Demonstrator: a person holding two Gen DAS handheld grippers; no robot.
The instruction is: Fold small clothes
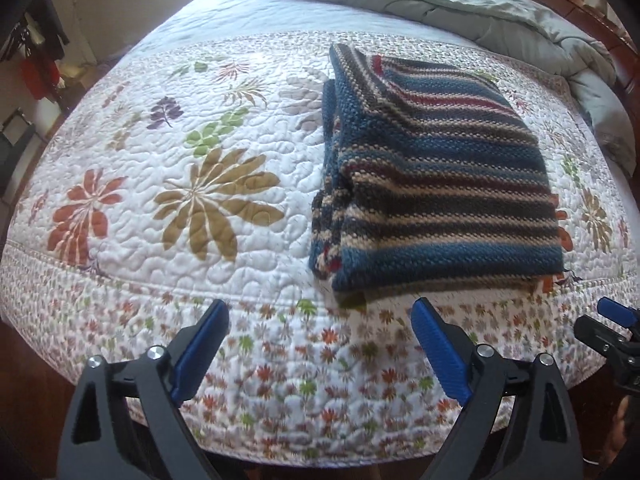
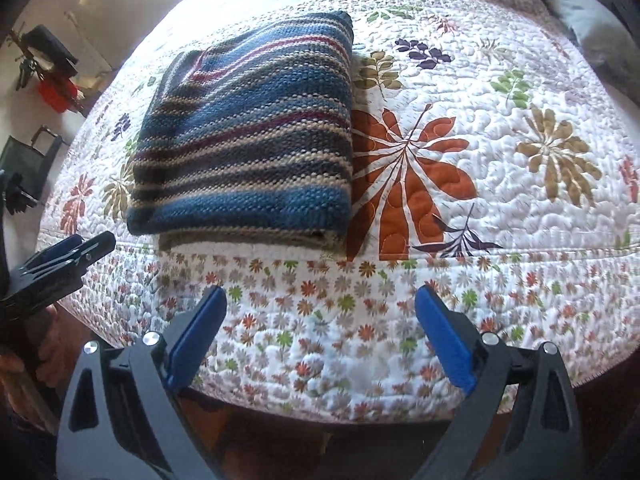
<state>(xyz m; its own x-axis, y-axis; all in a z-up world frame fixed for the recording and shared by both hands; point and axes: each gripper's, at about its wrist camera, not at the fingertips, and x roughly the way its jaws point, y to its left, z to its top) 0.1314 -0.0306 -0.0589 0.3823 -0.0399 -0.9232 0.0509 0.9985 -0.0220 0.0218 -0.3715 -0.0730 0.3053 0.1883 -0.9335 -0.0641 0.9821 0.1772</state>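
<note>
A striped knit garment point(image 1: 436, 176) in blue, tan, dark grey and red lies folded into a thick rectangle on the flowered quilt point(image 1: 180, 184). In the right wrist view the same folded knit garment point(image 2: 248, 148) sits left of centre. My left gripper point(image 1: 320, 312) hangs open above the quilt's near border, short of the garment's front edge, with nothing between its blue pads. My right gripper point(image 2: 320, 296) is open too, over the small-flower border, just in front of the garment's right corner. Each gripper shows at the other view's edge.
A rumpled grey-green comforter point(image 1: 480, 4) is piled at the far end of the bed, beside a dark wooden bed frame point(image 1: 592, 16). Left of the bed stand hanging clothes point(image 1: 36, 52) and a dark chair point(image 2: 28, 160). The bed's near edge drops to a dark floor.
</note>
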